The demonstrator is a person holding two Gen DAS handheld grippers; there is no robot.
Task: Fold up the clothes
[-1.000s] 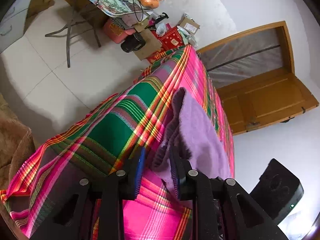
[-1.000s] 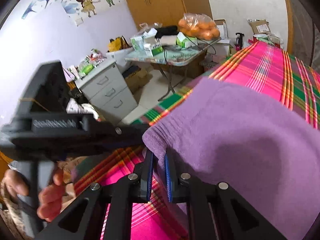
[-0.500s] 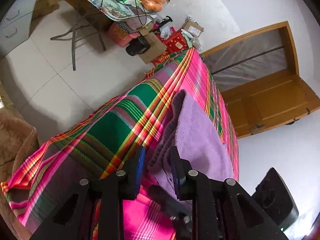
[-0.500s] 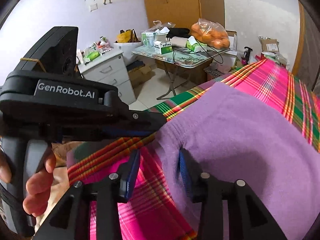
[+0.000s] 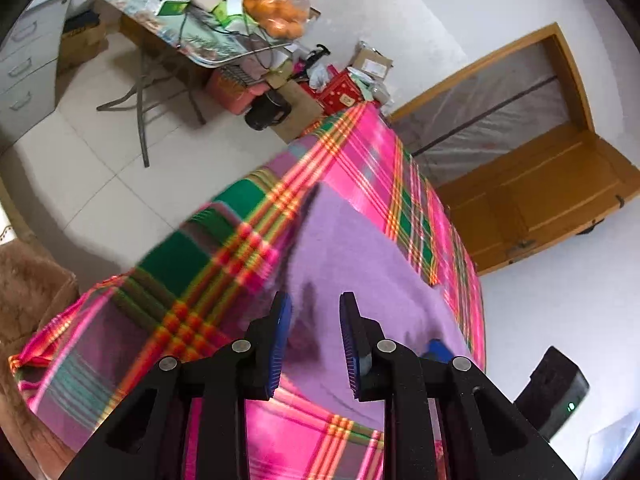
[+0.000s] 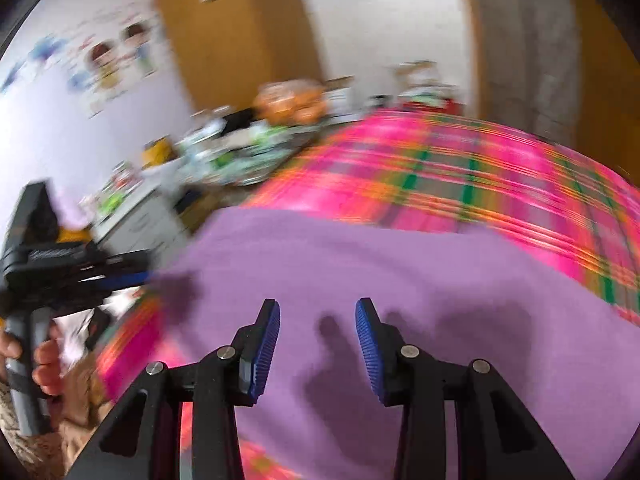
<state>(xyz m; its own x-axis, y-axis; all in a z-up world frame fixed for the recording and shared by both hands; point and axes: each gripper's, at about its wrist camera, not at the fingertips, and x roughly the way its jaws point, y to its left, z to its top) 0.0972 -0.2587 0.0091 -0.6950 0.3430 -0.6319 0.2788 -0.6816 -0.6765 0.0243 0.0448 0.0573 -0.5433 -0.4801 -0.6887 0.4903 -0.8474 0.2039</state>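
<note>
Jaws on our left gripper and right gripper both apart, gripping nothing. We see the purple garment flat on the plaid cloth.

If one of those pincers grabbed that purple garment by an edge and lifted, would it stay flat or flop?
Probably flop: the purple garment looks like soft knit, lying limp on the plaid cloth. It likely weighs little. Its fuzzy surface should grip rather than slip. Both the left gripper and right gripper are open now.
</note>
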